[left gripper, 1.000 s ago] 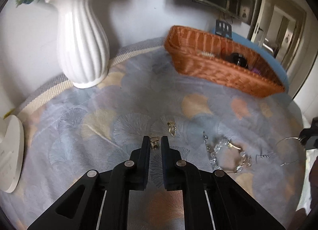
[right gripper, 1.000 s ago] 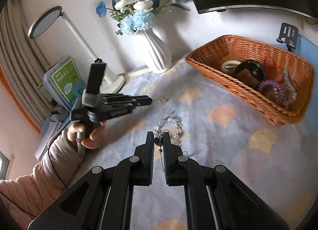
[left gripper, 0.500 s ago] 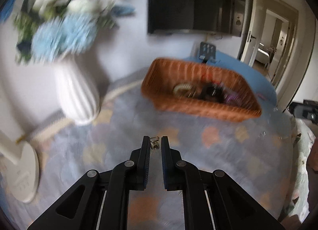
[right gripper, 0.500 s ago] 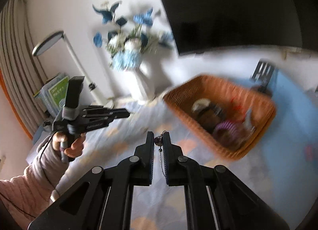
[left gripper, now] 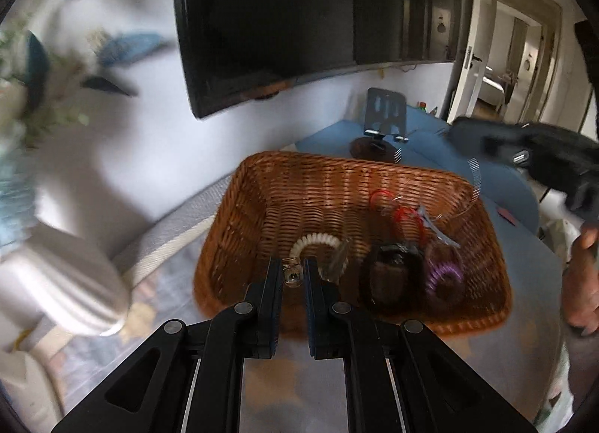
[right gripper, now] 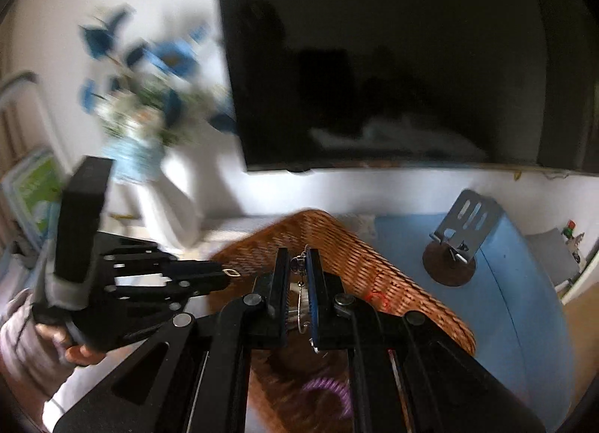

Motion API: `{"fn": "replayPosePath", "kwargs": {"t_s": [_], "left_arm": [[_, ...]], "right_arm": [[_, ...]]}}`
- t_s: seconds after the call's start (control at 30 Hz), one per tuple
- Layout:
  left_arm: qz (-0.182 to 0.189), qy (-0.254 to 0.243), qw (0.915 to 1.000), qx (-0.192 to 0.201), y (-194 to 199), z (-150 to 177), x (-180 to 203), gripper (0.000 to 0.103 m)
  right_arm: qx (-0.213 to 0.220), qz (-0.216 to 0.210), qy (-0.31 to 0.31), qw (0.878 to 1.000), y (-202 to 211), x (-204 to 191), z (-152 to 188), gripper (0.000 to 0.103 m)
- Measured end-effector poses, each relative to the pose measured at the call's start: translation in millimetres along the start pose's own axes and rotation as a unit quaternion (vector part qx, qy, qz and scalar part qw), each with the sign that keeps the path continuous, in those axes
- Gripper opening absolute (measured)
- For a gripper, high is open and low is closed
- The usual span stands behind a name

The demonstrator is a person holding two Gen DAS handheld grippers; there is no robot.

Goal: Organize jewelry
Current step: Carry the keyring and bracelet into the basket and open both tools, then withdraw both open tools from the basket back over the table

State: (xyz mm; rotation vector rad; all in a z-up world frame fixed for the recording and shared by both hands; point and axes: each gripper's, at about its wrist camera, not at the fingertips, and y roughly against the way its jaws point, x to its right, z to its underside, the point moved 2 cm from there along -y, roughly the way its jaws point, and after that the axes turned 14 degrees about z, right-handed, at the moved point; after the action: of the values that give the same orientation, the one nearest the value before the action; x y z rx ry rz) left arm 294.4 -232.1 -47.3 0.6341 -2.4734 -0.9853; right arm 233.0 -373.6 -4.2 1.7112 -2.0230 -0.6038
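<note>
My left gripper [left gripper: 292, 273] is shut on a small gold earring [left gripper: 292, 275] and holds it above the near rim of the orange wicker basket [left gripper: 239, 208]. My right gripper [right gripper: 298, 264] is shut on a silver chain piece [right gripper: 299, 296] that hangs between its fingers, over the basket [right gripper: 359, 257]. The basket holds a white coil hair tie [left gripper: 314, 240], a dark round item [left gripper: 391, 272], a purple coil tie [left gripper: 443, 277] and red rings [left gripper: 408, 214]. The left gripper also shows in the right wrist view [right gripper: 228, 273], and the right gripper shows blurred in the left wrist view [left gripper: 524, 156].
A white vase [left gripper: 63, 276] with blue flowers stands left of the basket. A dark monitor [left gripper: 299, 14] hangs on the wall behind. A metal phone stand [left gripper: 383, 122] sits on the blue mat [right gripper: 531, 283] beyond the basket. A lamp base [left gripper: 22, 388] is at far left.
Both grippers rose from the patterned cloth and moved forward to the basket, each still holding its piece. The basket now fills the near view; the loose jewelry on the cloth is out of sight.
</note>
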Motion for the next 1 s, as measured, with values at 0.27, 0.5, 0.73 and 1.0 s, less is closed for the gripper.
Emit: {"fn": "replayPosePath", "kwargs": {"t_s": [0.27, 0.5, 0.73, 1.0], "left_arm": [[0.042, 0.032, 0.9986, -0.008, -43, 2, -21, 0.011], [0.108, 0.085, 0.9904, 0.018, -22, 5, -42, 0.038], [0.083, 0.07, 0.9933, 0.038, 32, 24, -38, 0.045], [0.054, 0.108, 0.9892, 0.083, 114, 77, -56, 0.045]], "right_arm": [[-0.035, 0.022, 0.0, 0.999, -56, -2, 2, 0.01], [-0.036, 0.001, -0.034, 0.999, -48, 6, 7, 0.033], [-0.023, -0.006, -0.033, 0.999, -4, 4, 17, 0.033], [0.009, -0.047, 0.0, 0.999, 75, -37, 58, 0.033]]}}
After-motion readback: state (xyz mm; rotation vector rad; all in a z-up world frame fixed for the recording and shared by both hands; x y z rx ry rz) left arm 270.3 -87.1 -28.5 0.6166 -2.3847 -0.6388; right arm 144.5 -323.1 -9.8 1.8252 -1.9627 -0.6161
